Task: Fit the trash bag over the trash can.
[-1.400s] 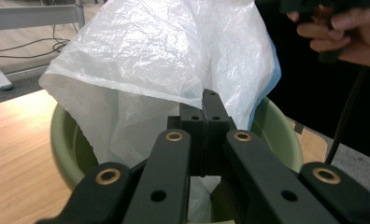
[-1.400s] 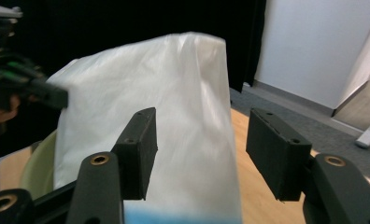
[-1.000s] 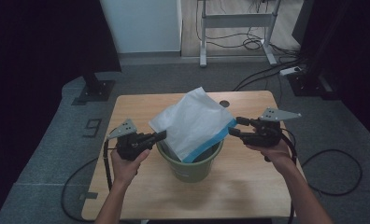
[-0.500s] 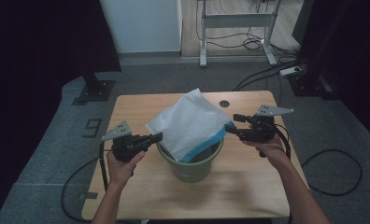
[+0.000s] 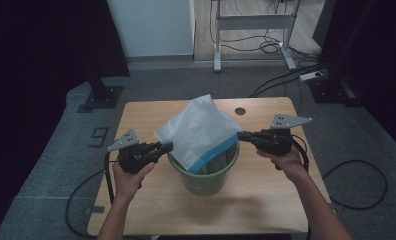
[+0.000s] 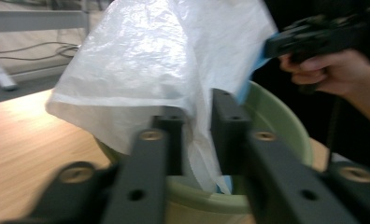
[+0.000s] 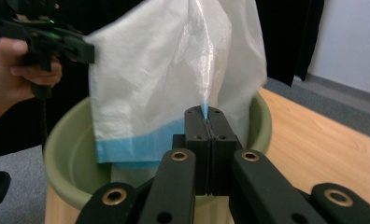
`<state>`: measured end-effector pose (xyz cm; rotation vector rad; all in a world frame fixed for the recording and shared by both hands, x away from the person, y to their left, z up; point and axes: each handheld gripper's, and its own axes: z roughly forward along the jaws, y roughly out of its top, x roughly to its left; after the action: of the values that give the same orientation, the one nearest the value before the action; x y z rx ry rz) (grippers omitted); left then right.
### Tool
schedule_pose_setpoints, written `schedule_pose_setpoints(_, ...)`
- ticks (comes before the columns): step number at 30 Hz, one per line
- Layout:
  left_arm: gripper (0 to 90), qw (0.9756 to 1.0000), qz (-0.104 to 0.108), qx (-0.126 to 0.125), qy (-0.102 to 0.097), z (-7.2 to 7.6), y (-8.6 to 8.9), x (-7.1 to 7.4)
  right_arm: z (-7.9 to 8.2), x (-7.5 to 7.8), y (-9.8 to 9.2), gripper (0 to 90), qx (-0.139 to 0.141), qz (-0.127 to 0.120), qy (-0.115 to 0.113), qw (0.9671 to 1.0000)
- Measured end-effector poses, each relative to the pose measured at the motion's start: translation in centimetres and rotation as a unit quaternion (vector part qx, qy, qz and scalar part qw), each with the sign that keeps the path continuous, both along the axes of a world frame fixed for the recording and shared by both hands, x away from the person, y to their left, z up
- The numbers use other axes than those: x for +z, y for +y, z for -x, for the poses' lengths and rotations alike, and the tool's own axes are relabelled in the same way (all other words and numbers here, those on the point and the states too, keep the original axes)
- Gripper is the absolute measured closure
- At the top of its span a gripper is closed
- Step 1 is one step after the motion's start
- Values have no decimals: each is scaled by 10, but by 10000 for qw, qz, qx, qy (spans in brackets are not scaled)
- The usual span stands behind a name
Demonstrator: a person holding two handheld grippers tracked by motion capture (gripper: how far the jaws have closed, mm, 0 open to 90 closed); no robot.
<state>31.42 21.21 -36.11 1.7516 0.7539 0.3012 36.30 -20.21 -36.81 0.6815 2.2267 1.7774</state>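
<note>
The white plastic bag (image 5: 198, 131) with its blue hem sits half in the green bucket (image 5: 206, 177) at the middle of the wooden table (image 5: 266, 200), its upper part standing above the rim and leaning toward the far left.

Nearest me, my 2 forearms come in from the bottom edge of the high view. My left gripper (image 5: 162, 147) sits just left of the bucket rim, pointing right at the bag's left side. In the left gripper view its 2 jaws have just been opening and stand apart, with a fold of the bag hanging in the gap between them (image 6: 195, 135); I see the film brush the right jaw, but the pads do not press on it.

My right gripper (image 5: 242, 135) is level with the rim on the bucket's right side. In the right gripper view its jaws have just closed and meet flat together (image 7: 204, 122), clamped on the bag's blue edge, which sticks up as a thin sliver at the tips.

Beyond the table lie grey floor (image 5: 176, 80) and cables (image 5: 271, 47).
</note>
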Motion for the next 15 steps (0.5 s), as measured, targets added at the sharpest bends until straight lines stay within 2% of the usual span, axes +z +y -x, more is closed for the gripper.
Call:
schedule_pose_setpoints(5,504,9984,-334,400,-213,9,-1,6,9,15,1,887,-15,-48,-146,9999)
schedule_pose_setpoints(8,458,9979,-330,461,-299,14,2,10,12,20,-1,887,-90,-48,-192,9998)
schedule_pose_setpoints(15,454,9978,-337,380,-422,24,0,20,12,29,-1,887,-161,-69,-200,9996)
